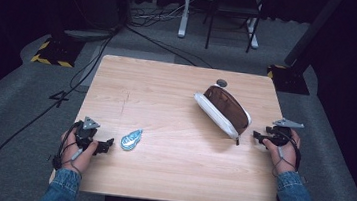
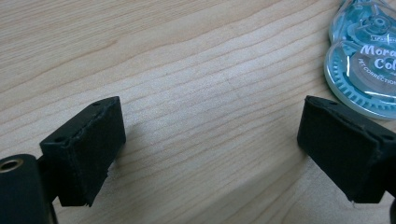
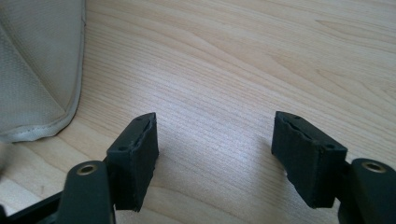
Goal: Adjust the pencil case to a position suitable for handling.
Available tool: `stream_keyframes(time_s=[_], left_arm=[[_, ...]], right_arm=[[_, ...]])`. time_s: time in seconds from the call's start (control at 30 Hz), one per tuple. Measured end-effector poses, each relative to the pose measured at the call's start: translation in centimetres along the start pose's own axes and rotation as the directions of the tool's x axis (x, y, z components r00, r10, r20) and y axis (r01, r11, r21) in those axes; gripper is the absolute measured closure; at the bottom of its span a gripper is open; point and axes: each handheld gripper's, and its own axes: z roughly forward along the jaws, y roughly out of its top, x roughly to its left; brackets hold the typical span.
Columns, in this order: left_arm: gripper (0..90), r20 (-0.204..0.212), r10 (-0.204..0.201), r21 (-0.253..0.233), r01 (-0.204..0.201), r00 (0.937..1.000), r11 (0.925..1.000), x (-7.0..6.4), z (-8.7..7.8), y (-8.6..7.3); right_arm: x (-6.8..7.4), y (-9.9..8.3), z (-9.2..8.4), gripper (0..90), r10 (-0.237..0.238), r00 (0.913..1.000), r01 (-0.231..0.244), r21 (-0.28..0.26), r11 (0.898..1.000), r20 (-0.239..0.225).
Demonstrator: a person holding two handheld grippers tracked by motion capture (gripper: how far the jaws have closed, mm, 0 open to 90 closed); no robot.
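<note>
A blue, see-through correction tape dispenser lies on the wooden table near its front left. My left gripper rests just left of it, open, nothing between its jaws. In the left gripper view the dispenser sits at the upper right, beyond the right jaw, and my left gripper spans bare wood. A white pencil case with a brown lining lies unzipped at the right. My right gripper stands open just right of the case's near end. The case's pale fabric lies left of my right gripper.
A small dark round object lies on the table behind the pencil case. Beyond the table stand a chair and a desk frame on grey carpet, with cables and stand bases at both sides.
</note>
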Motion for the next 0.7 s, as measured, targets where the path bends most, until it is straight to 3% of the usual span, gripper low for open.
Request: stream_keyframes(time_s=[0.43, 0.7], left_arm=[[7.6, 0.001, 0.002, 0.002, -0.002, 1.0, 1.0, 0.0, 0.0, 0.0], [7.6, 0.001, 0.003, 0.002, -0.003, 1.0, 1.0, 0.0, 0.0, 0.0]], right_arm=[[0.3, 0.9, -1.2, 36.7, 0.011, 0.9995, -0.011, 0.007, 1.0, -0.03], [1.0, 2.3, -2.5, 37.0, 0.012, 0.9989, -0.013, -0.021, 1.0, -0.044]])
